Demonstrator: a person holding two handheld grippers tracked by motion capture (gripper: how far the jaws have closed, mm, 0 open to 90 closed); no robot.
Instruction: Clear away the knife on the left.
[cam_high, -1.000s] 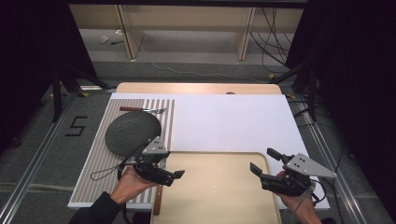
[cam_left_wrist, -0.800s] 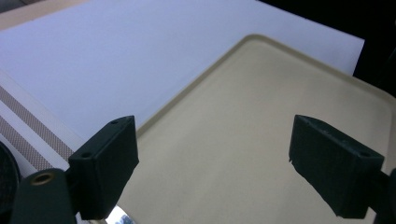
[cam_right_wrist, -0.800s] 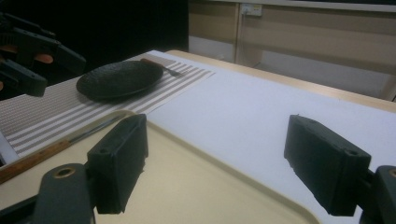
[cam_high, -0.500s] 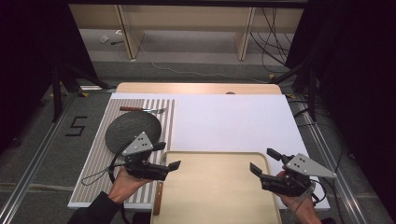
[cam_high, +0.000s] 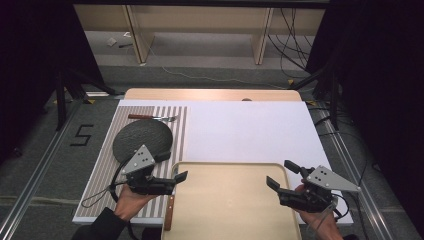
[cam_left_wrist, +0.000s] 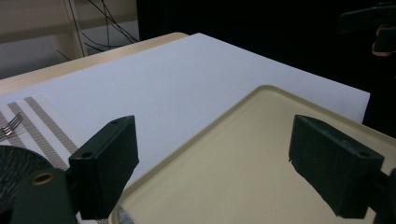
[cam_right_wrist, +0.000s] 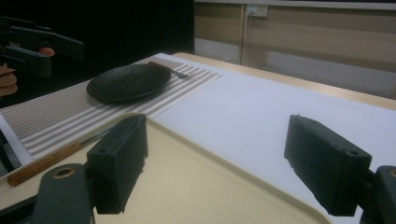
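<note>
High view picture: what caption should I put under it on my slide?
Two open grippers, left and right, poised over each side of a beige tray, beside a dark plate on a striped mat.

Light falls from above onto the middle of the table (cam_high: 150, 93), so the white sheet (cam_high: 250, 130) is the brightest area in the high view, evenly lit and without glare. The surroundings at left, right and top drop into near black. Shadows are soft and short. The tray (cam_high: 225, 200) has a dull, even sheen. The high view is fairly sharp but slightly grainy. In both gripper views the near jaws are dark and blurred, the far background is dim and soft, and the plate (cam_right_wrist: 128, 81) shows a faint highlight.
</note>
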